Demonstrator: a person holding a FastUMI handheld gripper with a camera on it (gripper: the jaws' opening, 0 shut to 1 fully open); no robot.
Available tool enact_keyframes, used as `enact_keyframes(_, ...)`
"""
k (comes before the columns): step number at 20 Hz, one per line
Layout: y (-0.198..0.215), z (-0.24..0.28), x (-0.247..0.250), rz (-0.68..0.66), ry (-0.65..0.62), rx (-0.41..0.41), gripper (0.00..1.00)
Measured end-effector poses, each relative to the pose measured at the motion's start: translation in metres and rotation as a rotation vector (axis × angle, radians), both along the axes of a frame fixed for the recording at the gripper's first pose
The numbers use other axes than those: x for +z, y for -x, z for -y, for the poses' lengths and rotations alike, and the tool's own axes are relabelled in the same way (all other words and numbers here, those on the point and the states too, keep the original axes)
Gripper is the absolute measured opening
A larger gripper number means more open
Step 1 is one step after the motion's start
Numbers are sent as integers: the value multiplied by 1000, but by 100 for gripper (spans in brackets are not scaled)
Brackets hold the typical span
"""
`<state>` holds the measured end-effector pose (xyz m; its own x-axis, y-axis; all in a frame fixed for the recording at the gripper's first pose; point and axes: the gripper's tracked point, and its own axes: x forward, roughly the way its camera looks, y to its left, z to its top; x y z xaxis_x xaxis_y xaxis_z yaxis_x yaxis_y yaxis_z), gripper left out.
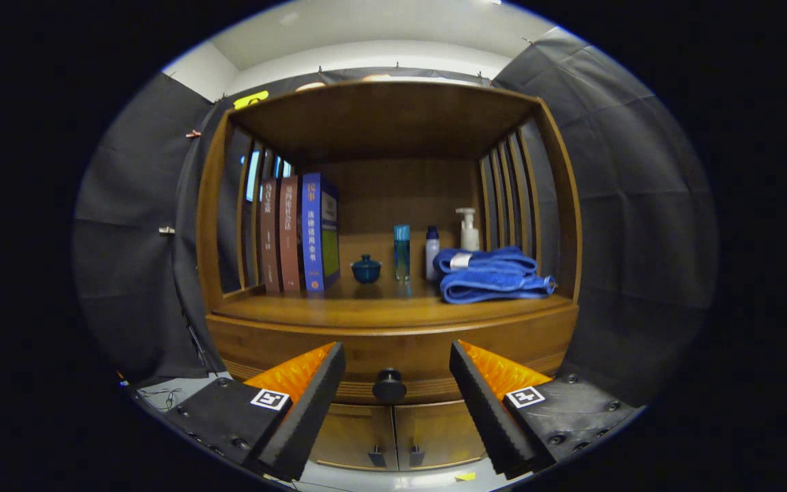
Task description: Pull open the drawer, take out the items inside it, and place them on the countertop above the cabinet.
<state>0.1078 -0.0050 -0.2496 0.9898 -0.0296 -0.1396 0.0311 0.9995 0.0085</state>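
Gripper [397, 369] fingers are held spread either side of the closed wooden drawer's [393, 352] round dark knob [389, 385] (untouched).

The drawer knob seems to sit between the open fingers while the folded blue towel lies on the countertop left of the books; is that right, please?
Not quite: in the gripper view the folded blue towel lies right of the books, on the countertop. The drawer knob does sit between the open gripper's fingers.

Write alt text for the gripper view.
The open gripper frames a closed drawer's round knob. Above, the cabinet countertop holds upright books, a small lidded pot, bottles and folded blue towels.
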Motion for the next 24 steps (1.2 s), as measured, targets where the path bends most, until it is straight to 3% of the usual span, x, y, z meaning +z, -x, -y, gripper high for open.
enact_keyframes(9,-45,-9,-76,-140,8,23,100)
enact_keyframes(11,-51,-10,-82,-147,6,21,87)
enact_keyframes(14,-55,-12,-84,-150,17,18,54)
enact_keyframes(17,-49,-11,-82,-157,72,19,47)
enact_keyframes(18,-51,-11,-85,-165,83,20,37)
enact_keyframes(24,-36,-12,-82,-167,30,8,37)
